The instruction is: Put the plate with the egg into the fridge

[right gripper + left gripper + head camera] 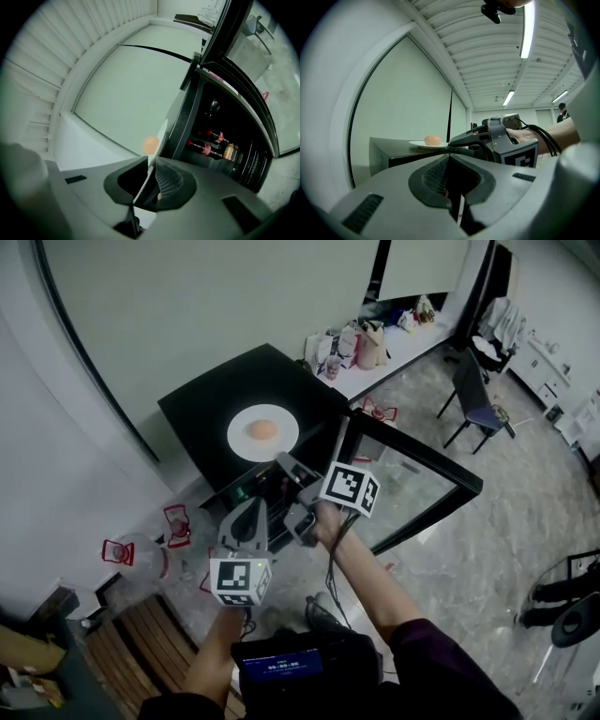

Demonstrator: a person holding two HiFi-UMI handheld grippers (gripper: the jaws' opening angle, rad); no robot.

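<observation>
Egg (263,429) on plate (239,440) — apparently atop fridge (214,393).

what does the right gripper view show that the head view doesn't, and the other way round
Only the right gripper view: red-capped dark bottles and an orange can inside the black fridge. Only the head view: the left gripper, a long white table and a dark chair. Both: the round white plate carrying the brown egg, on the fridge's top.
</observation>
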